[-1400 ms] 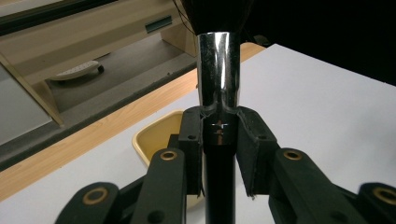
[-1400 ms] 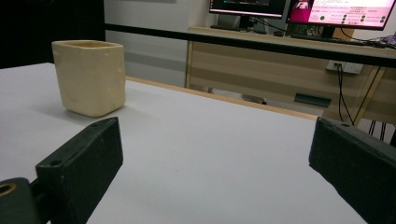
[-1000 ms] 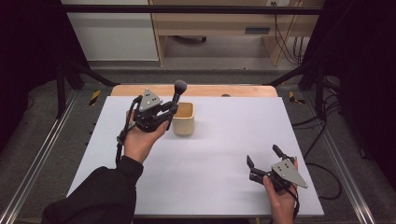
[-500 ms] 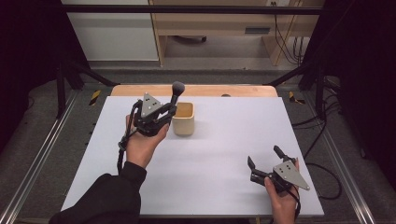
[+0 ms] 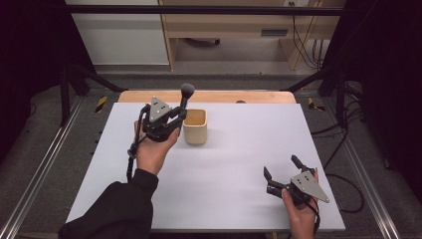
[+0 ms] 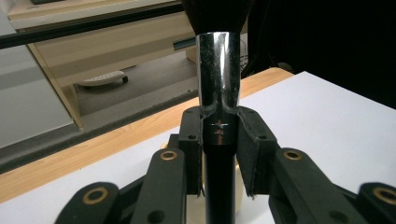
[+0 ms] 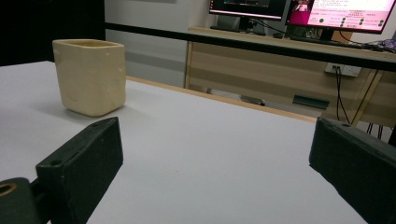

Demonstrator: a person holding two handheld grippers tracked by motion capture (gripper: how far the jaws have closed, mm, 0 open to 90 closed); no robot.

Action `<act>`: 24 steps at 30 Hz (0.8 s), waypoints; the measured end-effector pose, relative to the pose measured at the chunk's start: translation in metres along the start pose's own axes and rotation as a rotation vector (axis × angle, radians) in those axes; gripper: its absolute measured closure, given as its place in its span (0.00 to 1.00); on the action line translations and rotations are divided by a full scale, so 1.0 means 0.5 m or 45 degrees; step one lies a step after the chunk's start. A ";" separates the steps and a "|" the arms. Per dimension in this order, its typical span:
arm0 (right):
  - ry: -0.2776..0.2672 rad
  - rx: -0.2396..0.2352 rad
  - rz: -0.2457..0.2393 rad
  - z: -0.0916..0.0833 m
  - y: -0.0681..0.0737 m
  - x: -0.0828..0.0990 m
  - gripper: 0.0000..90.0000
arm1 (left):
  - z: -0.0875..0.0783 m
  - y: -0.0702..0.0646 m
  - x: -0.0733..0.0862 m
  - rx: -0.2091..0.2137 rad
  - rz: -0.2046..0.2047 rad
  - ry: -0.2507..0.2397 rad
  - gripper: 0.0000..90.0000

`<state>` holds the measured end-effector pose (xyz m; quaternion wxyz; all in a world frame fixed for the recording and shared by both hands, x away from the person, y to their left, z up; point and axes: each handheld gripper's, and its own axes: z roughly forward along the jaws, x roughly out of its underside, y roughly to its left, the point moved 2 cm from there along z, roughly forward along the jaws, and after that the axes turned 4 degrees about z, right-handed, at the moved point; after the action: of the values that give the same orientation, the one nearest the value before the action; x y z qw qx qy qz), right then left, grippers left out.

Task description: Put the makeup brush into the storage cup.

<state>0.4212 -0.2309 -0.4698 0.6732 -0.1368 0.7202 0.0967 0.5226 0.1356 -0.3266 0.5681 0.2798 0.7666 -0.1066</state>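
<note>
High view, left to right: the left hand-held gripper [image 5: 175,119] is held up over the left rear part of the white worktop [image 5: 234,184], carried by a hand with a dark sleeve entering from the bottom. A makeup brush [image 5: 185,99] is clamped between its jaws, handle down, dark bristle head at the top, slightly tilted. Just to the right of that hand-held gripper a cream cup [image 5: 195,127] is seen standing upright on the worktop, open top up; the brush is beside and above the cup's left rim, not inside it. Whether the hand-held gripper touches the cup cannot be told.

In the left gripper view the brush [image 6: 218,116] is seen gripped at the joint of black handle and shiny metal ferrule, both pads [image 6: 191,140] pressed against it from either side. A bit of the cup shows pale below the jaws.

Further right, near the front right corner of the worktop, the right hand-held gripper [image 5: 281,169] is held low by the other hand, jaws spread wide, nothing between them. It is well apart from the cup.

In the right gripper view the two black jaws stand far apart over bare worktop [image 7: 210,154], and the cup [image 7: 89,75] is seen further off at the upper left.
</note>
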 end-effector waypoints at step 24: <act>-0.007 0.000 0.003 0.000 -0.002 0.000 0.03 | 0.021 0.006 0.003 -0.037 -0.028 -0.035 0.81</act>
<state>0.4217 -0.2315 -0.4699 0.6750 -0.1357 0.7186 0.0979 0.5327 0.1335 -0.3310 0.5814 0.2615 0.7632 -0.1054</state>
